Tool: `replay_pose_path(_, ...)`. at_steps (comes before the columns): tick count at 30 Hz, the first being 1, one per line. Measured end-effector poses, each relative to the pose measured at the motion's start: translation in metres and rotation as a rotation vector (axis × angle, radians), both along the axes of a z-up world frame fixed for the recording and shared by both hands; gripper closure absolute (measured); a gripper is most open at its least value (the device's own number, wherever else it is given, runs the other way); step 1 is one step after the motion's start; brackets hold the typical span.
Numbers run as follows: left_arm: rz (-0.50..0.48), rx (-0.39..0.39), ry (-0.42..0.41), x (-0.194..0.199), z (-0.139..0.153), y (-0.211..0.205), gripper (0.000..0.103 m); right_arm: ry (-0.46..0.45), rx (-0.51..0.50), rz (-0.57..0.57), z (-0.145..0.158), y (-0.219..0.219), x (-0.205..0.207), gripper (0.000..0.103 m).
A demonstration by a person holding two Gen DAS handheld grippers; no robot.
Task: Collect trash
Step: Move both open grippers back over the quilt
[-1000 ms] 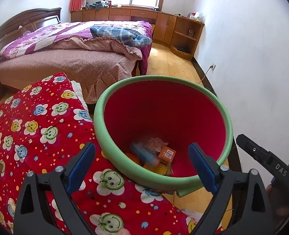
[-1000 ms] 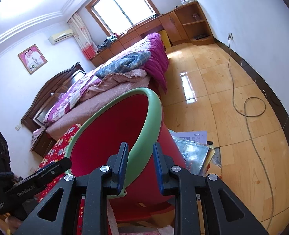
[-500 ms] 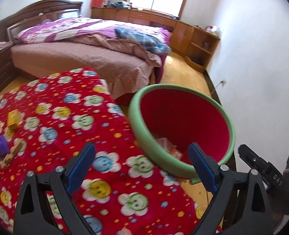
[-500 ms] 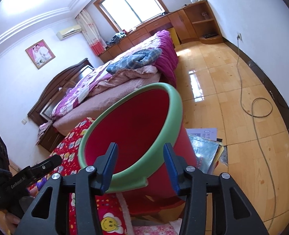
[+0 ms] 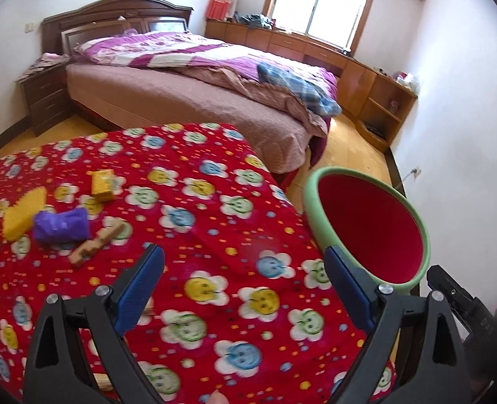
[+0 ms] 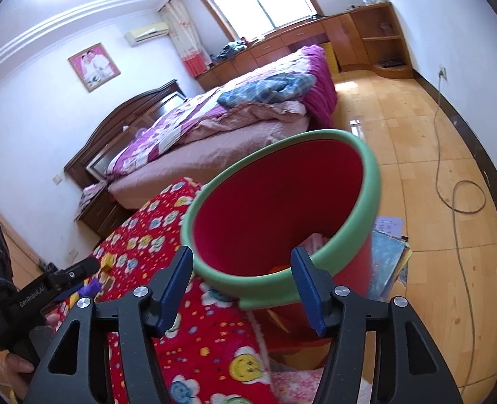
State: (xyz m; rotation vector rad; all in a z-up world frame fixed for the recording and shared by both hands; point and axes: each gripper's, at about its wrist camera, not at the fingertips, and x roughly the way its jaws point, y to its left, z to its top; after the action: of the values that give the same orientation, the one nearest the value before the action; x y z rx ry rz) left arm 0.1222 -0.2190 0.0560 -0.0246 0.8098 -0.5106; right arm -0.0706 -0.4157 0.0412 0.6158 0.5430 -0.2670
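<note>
The table (image 5: 214, 235), draped in its red smiley-flower cloth, fills the left-wrist view, and pressed up against its right edge stands the bin (image 6: 356, 208), red with a green rim, tilted toward us in the right-wrist view. Something pink and something orange already lie at its bottom there, so part of the trash looks collected (a judgement, mind, from that glimpse past the rim).

Still out on the cloth, bunched toward the left: a yellow sponge (image 5: 22, 215), a crumpled purple bag (image 5: 61, 225) touching it, a wooden piece (image 5: 95, 242) just beside the bag, and a small yellow block (image 5: 102, 183) a little farther back. Four pieces left to gather, by my count.

Now the tongs. The left tongs (image 5: 245, 289) hang released over bare cloth, nothing between the blue pads, the trash cluster off to their left. The right tongs (image 6: 245, 284) are opening as we watch, the near rim of the bin showing between the fingers but neither pad pressing on it.

Hard to make out: the bin's contents are mostly hidden by its wall, the left-wrist view shows only its red inside, and the near cloth is blurred.
</note>
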Motion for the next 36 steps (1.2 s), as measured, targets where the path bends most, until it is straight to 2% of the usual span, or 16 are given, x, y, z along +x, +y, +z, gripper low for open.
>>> replay_pose_path(15,0.162,0.009,-0.039,0.008,0.019,0.087,0.009,0.016,-0.056,0.186,0.021,0.071,0.051,0.04)
replay_pose_path(23,0.261,0.036,-0.039,0.026,0.022,0.143,0.009,0.032,-0.083,0.279,0.028,0.11,0.085,0.04)
replay_pose_path(24,0.271,0.039,-0.035,0.029,0.022,0.149,0.009,0.036,-0.086,0.289,0.028,0.115,0.09,0.039)
replay_pose_path(26,0.296,0.05,-0.037,0.034,0.021,0.164,0.009,0.042,-0.091,0.308,0.028,0.124,0.1,0.026)
replay_pose_path(36,0.38,0.075,-0.024,0.063,0.008,0.205,0.009,0.06,-0.144,0.388,0.026,0.162,0.15,0.026)
